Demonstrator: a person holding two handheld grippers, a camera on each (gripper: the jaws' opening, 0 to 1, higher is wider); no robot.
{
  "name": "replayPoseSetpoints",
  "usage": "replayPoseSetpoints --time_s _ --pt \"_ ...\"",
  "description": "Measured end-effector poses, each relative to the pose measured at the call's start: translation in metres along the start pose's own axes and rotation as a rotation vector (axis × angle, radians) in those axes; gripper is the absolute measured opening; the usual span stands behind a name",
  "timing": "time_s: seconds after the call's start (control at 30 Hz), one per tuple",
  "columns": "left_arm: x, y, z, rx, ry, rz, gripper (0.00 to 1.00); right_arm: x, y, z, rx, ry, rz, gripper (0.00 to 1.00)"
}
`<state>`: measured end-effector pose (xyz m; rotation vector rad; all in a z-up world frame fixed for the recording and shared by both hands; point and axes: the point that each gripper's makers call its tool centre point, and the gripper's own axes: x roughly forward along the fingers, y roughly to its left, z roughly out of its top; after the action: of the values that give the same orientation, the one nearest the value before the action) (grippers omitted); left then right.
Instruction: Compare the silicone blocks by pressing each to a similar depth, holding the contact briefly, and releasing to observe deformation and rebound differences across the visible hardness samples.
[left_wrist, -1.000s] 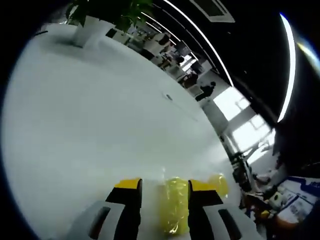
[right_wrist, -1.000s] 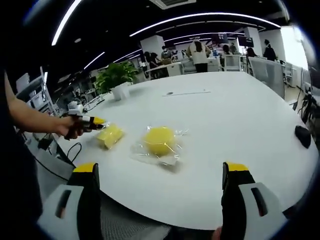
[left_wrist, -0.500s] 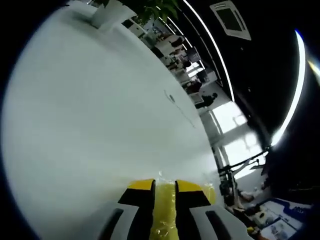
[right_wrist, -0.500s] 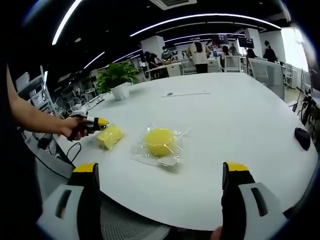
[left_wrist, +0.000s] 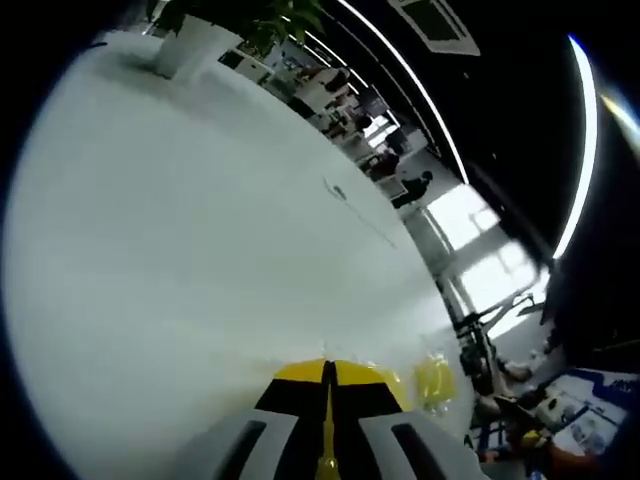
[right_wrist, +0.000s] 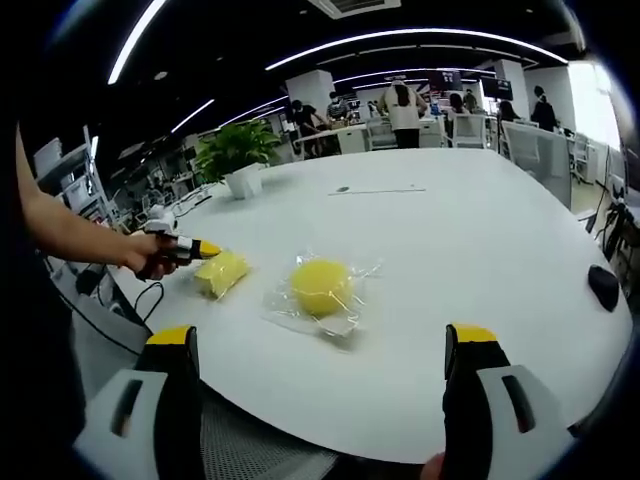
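Note:
A yellow rectangular silicone block in clear wrap lies near the left edge of the white table. A hand holds my left gripper against the block's left end. In the left gripper view its yellow-tipped jaws are pressed almost together, with a thin sliver of the yellow block squeezed between them. A round yellow block in a clear bag rests mid-table, also seen as the round block to the right of the left jaws. My right gripper hovers wide open, short of the round block, holding nothing.
A potted plant stands at the table's far left, seen as a white pot in the left gripper view. A dark mouse lies at the right edge. A thin pen-like item lies far back. People and desks fill the background.
The left jaws have closed from wide either side of the yellow block to nearly touching, squashing it to a sliver. The right gripper has stayed open and still.

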<state>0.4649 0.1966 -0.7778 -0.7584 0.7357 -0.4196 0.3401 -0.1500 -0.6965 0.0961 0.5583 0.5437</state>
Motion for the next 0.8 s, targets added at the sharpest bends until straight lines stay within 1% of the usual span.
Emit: replayPoseSetpoints --time_s 0.07,0.13,0.2,0.33,0.43,0.6,0.67,0.8 --pt "-0.001 -0.001 0.001 0.012 -0.009 0.001 0.0 0.0 0.0 0.003 0.0 -0.006 -0.001 0.96" --pt "-0.001 -0.002 0.001 -0.01 -0.013 0.0 0.0 -0.001 -0.001 0.006 0.01 -0.018 -0.003 0.96" --pt "-0.004 -0.004 0.001 0.001 -0.025 0.007 0.0 0.0 -0.001 0.007 0.013 -0.025 -0.006 0.96" --pt "-0.004 -0.009 0.01 0.014 -0.046 -0.008 0.0 0.003 0.001 0.007 0.009 -0.02 0.001 0.96" --pt "-0.01 -0.02 0.017 0.042 -0.056 -0.021 0.0 0.004 0.003 0.009 0.0 -0.02 0.011 0.96" --pt "-0.018 -0.027 0.024 0.037 -0.07 -0.04 0.0 0.006 0.005 0.013 0.005 -0.032 0.018 0.96" --pt "-0.021 -0.025 0.027 0.048 -0.08 -0.036 0.0 0.007 0.007 0.013 -0.002 -0.031 0.027 0.96" --pt "-0.028 -0.031 0.032 0.039 -0.107 -0.05 0.0 0.007 0.011 0.017 -0.012 -0.038 0.037 0.96"
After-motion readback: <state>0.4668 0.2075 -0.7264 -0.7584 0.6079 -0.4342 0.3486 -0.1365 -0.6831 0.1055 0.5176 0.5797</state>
